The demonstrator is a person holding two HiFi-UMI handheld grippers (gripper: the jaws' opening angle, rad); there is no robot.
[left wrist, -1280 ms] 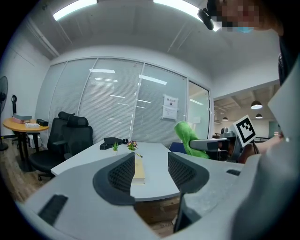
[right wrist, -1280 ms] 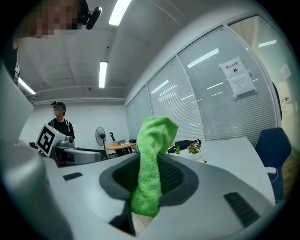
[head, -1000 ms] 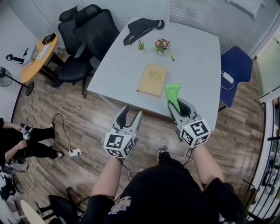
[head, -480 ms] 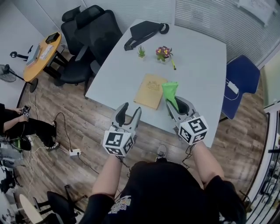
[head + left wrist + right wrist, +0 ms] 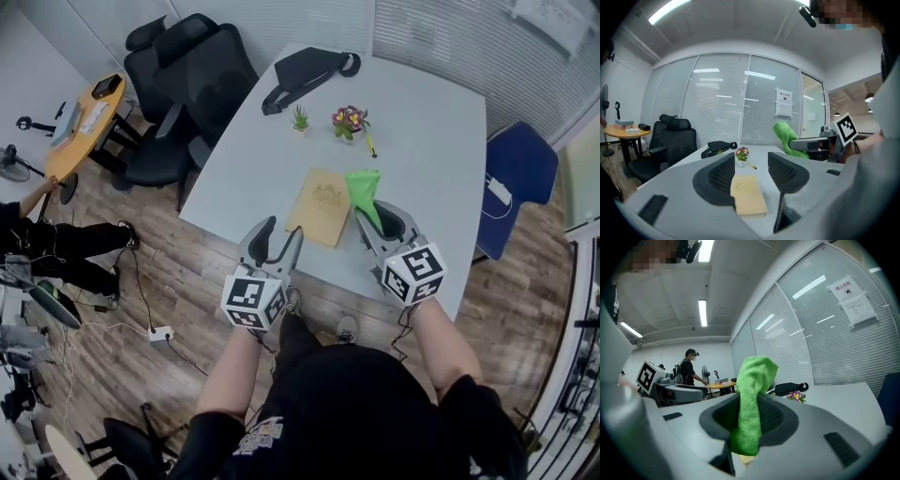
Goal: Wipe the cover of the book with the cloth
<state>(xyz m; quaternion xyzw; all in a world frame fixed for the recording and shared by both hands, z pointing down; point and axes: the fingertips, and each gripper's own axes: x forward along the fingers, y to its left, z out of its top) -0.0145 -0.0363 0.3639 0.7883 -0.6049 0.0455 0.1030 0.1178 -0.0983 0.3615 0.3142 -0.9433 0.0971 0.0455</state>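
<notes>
Book (image 5: 323, 206) | seemingly just beyond left hand-held gripper (image 5: 282, 231) | untouched

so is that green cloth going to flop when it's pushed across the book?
Probably floppy: the green cloth bunches softly in the right gripper. Likely light; its tip stands up unsupported. Fuzzy pile should grip the book.

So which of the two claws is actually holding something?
The right claw: it is clamped on the green cloth, which sticks out past its tips. The left claw stands open, gripping nothing.
</notes>
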